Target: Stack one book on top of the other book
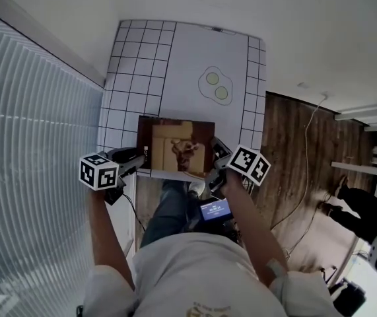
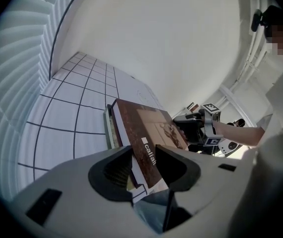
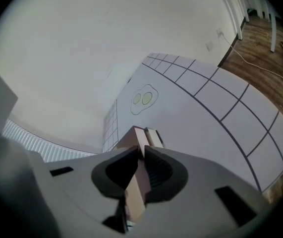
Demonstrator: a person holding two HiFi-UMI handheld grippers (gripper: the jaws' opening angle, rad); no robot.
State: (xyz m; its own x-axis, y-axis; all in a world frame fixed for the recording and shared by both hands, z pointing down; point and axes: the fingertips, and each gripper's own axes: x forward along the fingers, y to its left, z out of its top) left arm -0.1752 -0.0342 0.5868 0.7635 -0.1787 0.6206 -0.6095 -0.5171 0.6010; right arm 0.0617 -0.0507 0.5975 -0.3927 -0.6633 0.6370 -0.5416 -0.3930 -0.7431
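A brown book (image 1: 175,147) with a tan picture on its cover hangs at the near edge of the white gridded table (image 1: 135,78). My left gripper (image 1: 134,160) is shut on its left spine side, where white lettering (image 2: 148,155) sits between the jaws. My right gripper (image 1: 218,154) is shut on its right edge (image 3: 136,182). A second book (image 2: 109,128) lies just under the brown one, and only its pale page edge shows. In the right gripper view the second book's (image 3: 154,137) edge shows beside the held one.
An outlined shape with two green circles (image 1: 216,86) is drawn mid-table. Window blinds (image 1: 30,144) run along the left. Wooden floor (image 1: 294,150) with a white cable lies to the right. A small lit screen (image 1: 214,210) sits at the person's waist.
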